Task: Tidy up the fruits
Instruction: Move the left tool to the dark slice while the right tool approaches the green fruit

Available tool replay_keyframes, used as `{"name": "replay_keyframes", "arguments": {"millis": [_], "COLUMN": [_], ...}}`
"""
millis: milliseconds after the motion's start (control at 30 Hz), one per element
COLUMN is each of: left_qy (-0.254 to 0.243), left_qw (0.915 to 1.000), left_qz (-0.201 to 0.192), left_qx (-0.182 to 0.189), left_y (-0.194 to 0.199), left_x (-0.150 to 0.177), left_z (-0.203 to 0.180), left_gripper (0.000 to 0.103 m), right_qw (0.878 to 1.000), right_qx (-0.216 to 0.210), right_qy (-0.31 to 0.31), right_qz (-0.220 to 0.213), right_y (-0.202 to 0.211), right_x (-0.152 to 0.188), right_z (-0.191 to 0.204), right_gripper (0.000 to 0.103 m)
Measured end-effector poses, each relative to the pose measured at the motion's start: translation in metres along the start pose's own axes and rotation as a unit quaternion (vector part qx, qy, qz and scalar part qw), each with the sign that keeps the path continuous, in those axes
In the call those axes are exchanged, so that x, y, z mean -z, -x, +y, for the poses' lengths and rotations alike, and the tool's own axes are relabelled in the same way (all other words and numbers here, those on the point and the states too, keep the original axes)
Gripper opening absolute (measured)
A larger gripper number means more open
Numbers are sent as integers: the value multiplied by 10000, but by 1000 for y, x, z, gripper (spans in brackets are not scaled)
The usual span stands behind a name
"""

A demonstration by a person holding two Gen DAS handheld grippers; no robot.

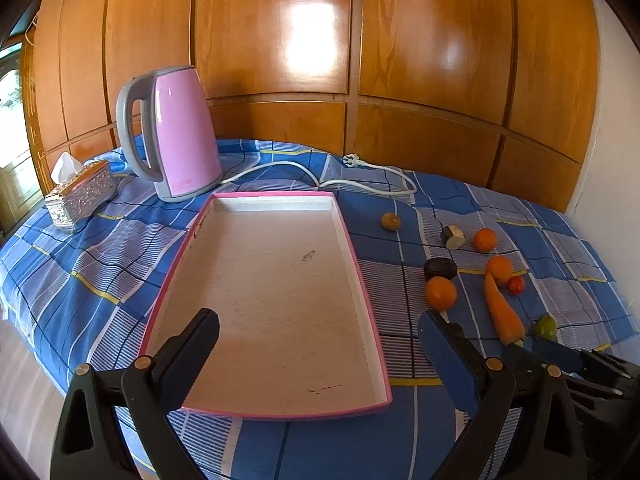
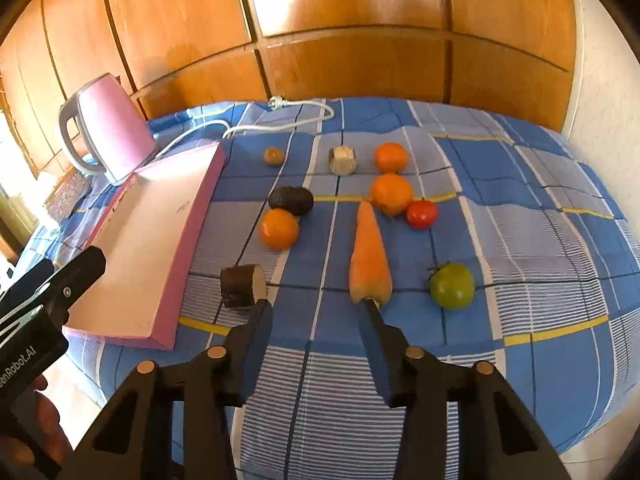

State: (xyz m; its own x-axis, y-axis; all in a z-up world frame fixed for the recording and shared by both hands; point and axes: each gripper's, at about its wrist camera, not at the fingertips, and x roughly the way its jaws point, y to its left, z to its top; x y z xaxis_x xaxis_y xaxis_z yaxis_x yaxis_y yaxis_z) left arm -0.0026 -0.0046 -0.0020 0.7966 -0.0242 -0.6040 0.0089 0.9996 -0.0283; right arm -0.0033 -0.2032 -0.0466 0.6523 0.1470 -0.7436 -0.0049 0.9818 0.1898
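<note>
**Tray empty, produce loose on the cloth, both claws unloaded**

While nothing yet lies in the pink tray, every piece is loose on the blue checked cloth to the tray's 3 o'clock side. Nearest in the right wrist view, the right gripper has its fingers part-way apart with bare cloth between them; it holds nothing. One fingertip sits just beside the dark cut piece at 11 o'clock, the other touches or nearly touches the stem end of the carrot at 12 o'clock. The left gripper hangs over the tray's near end, fingers fully apart and empty.

Farther out lie the green tomato at 2 o'clock, then the near orange and the dark avocado-like fruit, then the red tomato, two more oranges, a pale cut piece and a small brown fruit.

Judgement: a first pick is being lined up. To do it well, settle on one target, centre it between the pads, and straddle the carrot across its thick end rather than pushing at its tip. Round fruit may roll if nudged.
</note>
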Motion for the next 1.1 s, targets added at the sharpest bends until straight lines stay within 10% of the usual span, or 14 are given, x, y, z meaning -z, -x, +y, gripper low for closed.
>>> {"name": "replay_keyframes", "arguments": {"millis": [667,1100], "left_qy": [-405,-873], "left_qw": [9989,9881], "left_qz": [43,447], "left_qx": [246,1184], "left_y": [-9,-23], "left_x": [0,3], "left_z": [-17,-44], "left_gripper": [85,41], "right_qw": [9995,9975], "right_qx": [249,415], "right_qy": [-210,-564], "right_qz": [-7,72], "right_y": [7,13], "right_x": [-2,13], "right_z": [-26,-66], "right_gripper": [45,45]}}
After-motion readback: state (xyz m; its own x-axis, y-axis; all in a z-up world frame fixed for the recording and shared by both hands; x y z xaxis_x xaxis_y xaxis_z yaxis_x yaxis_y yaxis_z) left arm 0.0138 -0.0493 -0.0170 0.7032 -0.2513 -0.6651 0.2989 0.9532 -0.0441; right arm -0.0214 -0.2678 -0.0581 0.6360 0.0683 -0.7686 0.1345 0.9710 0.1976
